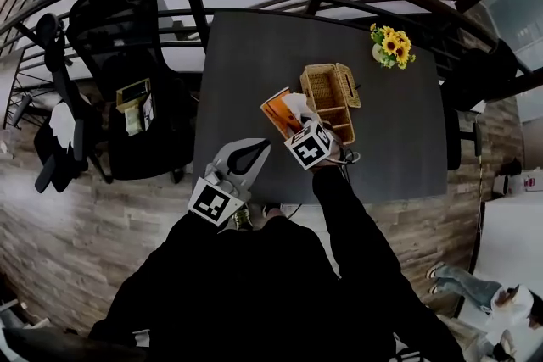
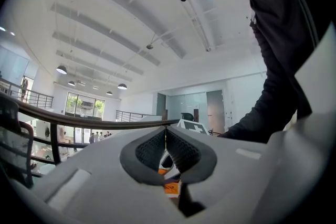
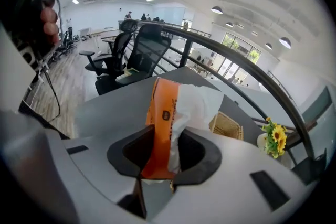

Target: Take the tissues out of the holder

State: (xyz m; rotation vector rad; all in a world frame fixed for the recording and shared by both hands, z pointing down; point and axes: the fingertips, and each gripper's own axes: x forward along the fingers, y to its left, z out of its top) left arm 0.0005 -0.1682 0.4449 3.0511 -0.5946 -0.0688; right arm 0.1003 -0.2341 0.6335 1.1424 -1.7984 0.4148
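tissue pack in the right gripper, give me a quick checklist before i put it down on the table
1. Right gripper shut on the tissue pack: ok.
2. Tissue pack out of the basket: ok, it is beside it.
3. Bare table next to the pack for setting down: ok.
4. Left gripper shut, empty, away from the pack: ok.
5. Tissue tucked in: not ok, a white sheet sticks out of the pack.
6. Basket has nothing more inside: cannot tell.
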